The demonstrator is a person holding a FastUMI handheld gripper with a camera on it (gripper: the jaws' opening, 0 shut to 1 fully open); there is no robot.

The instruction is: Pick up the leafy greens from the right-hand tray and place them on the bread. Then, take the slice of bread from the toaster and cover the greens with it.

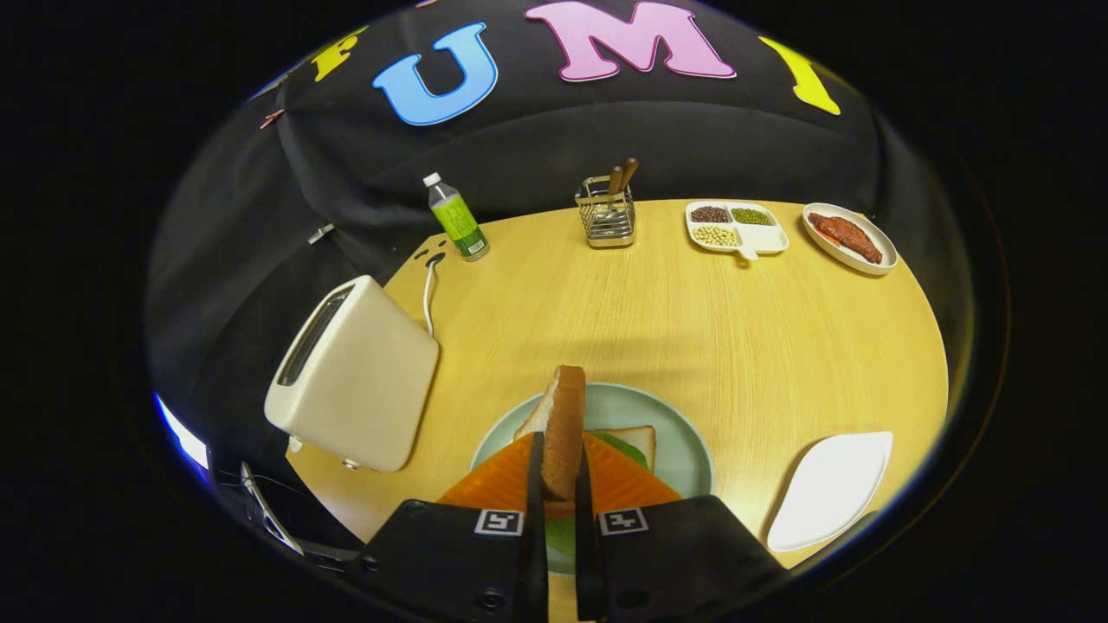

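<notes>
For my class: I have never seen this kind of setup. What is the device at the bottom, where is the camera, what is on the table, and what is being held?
The camera rides on a hand-held gripper and looks forward along its two fingers. They are shut on a slice of bread, held upright above a pale green plate carrying another bread slice with leafy greens. On the wooden table stand a toaster, a bottle, a utensil holder, a divided dish of beans, a meat plate and a white tray.
</notes>
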